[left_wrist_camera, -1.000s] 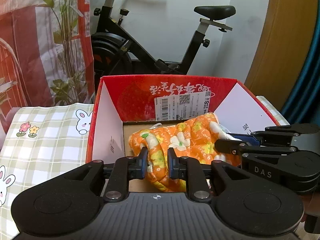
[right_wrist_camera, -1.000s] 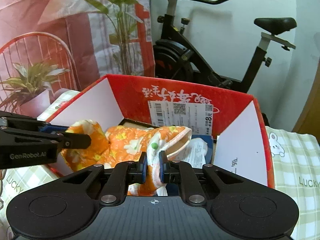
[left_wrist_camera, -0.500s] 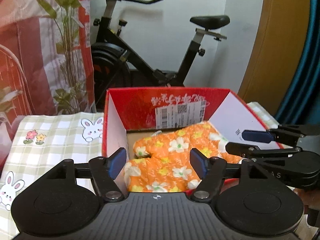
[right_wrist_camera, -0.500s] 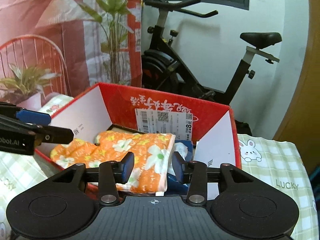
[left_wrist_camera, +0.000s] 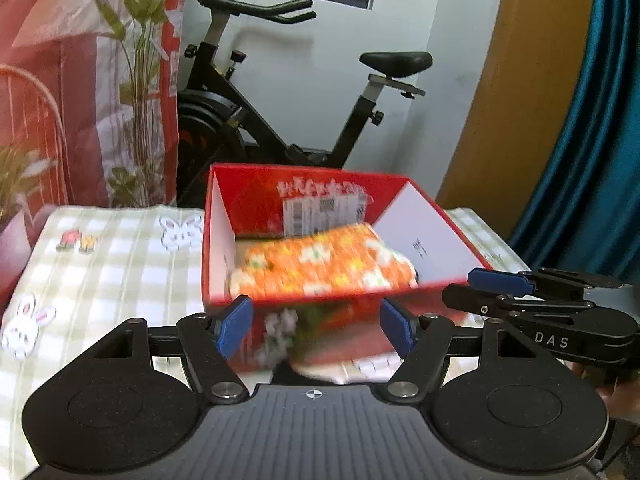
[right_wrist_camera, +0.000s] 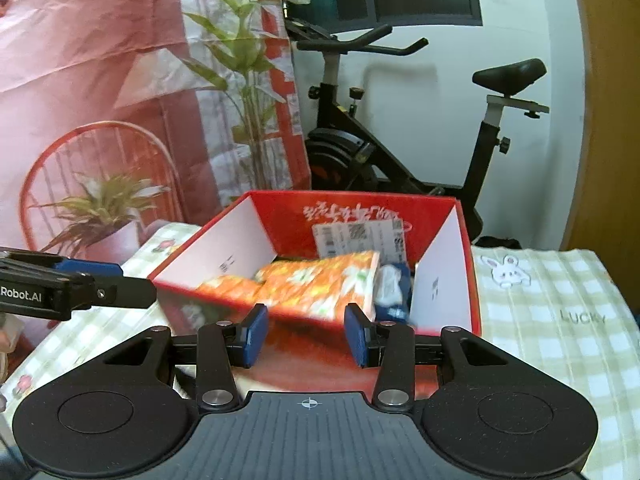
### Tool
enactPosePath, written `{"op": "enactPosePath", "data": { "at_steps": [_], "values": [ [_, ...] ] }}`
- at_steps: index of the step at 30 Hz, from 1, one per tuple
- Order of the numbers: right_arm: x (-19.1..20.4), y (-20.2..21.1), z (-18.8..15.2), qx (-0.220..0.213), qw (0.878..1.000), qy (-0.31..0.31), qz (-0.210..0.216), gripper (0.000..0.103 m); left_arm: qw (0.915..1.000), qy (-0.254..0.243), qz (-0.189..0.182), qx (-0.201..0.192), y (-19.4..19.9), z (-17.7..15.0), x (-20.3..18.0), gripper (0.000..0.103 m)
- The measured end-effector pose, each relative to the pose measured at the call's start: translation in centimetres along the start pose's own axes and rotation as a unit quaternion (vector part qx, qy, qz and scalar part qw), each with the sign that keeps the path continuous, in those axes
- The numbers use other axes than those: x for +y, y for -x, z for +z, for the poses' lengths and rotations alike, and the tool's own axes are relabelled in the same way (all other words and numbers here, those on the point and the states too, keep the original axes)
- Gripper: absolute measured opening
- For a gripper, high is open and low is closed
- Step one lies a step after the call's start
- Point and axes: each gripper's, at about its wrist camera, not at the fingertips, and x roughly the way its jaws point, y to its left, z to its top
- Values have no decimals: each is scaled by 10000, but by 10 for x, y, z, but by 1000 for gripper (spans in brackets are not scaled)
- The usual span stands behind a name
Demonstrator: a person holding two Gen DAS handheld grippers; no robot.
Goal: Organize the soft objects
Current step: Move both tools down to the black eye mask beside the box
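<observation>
Bench: checked rabbit cloth (left_wrist_camera: pixel 120 264) carrying the red box (left_wrist_camera: pixel 424 236).
Orange floral cloth (left_wrist_camera: pixel 320 268): lying at 12 o'clock, long axis crosswise.
Left tongs (left_wrist_camera: pixel 316 326): gaping, empty.
Right tongs (right_wrist_camera: pixel 306 334): gaping, empty, equally near.

— What sort of place is this?
— A home, a lived-in room. A black exercise bike with a padded saddle (right_wrist_camera: pixel 404 148) stands against the white wall.
— Anything else?
— A teal curtain (left_wrist_camera: pixel 592 120) hangs at the right beside a mustard-yellow panel (left_wrist_camera: pixel 504 80). A red printed backdrop showing leafy plants and a chair (right_wrist_camera: pixel 120 120) hangs at the left.
— And the work surface?
— A green-and-white checked cloth with cartoon rabbits (left_wrist_camera: pixel 100 272), carrying a red cardboard box with a shipping label (right_wrist_camera: pixel 360 212) near its far edge.
</observation>
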Motion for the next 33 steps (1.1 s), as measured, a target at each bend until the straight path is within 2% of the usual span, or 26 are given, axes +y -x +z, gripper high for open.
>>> {"op": "enactPosePath", "data": {
  "at_steps": [10,15,18,22,26,30,33],
  "values": [
    [17,28,-62,339,9994,47,60,41,9985,470,-6,269,19,-59,3,73],
    [20,35,-88,388,9992,24,109,55,9975,667,98,194,22,-84,5,73],
    [21,34,-93,402,9991,69,134,63,9968,729,190,253,21,-96,6,74],
    [20,30,-96,451,9989,82,77,69,9952,892,225,342,19,-102,13,77],
    [18,27,-99,489,9988,-6,73,73,9926,1163,184,299,21,-104,18,86],
    [12,26,-102,449,9989,-75,84,80,9905,1328,252,237,24,-113,21,87],
    [10,24,-103,436,9989,-67,140,80,9885,1461,329,223,27,-119,27,87]
  ]
}}
